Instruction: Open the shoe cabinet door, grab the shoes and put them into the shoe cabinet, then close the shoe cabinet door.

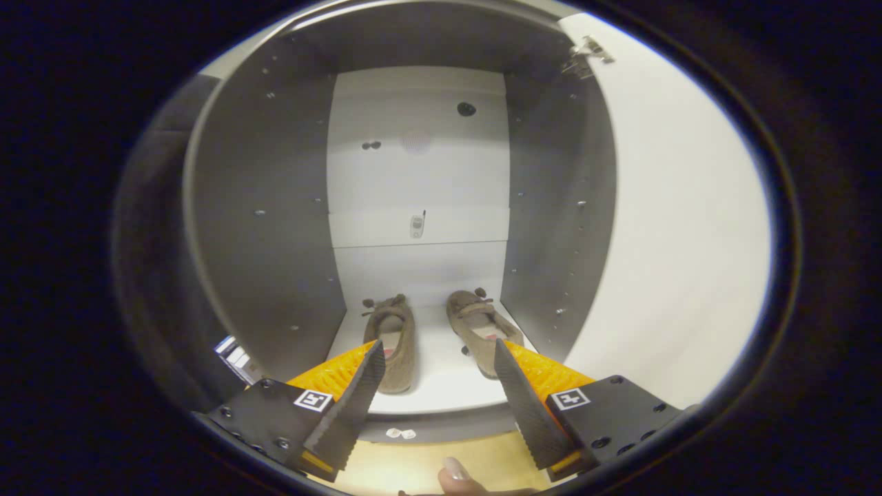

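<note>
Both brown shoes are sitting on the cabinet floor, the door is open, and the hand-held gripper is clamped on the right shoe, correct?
Not quite. In the gripper view the hand-held gripper is open and holds nothing. The brown shoes do sit on the cabinet floor, and the door is open.

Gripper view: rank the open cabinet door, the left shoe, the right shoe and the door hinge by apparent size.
1. Cabinet door, by far the largest.
2. Left shoe and right shoe: alike, not ranked; the open gripper hides part of each.
3. Door hinge, the smallest.
</note>
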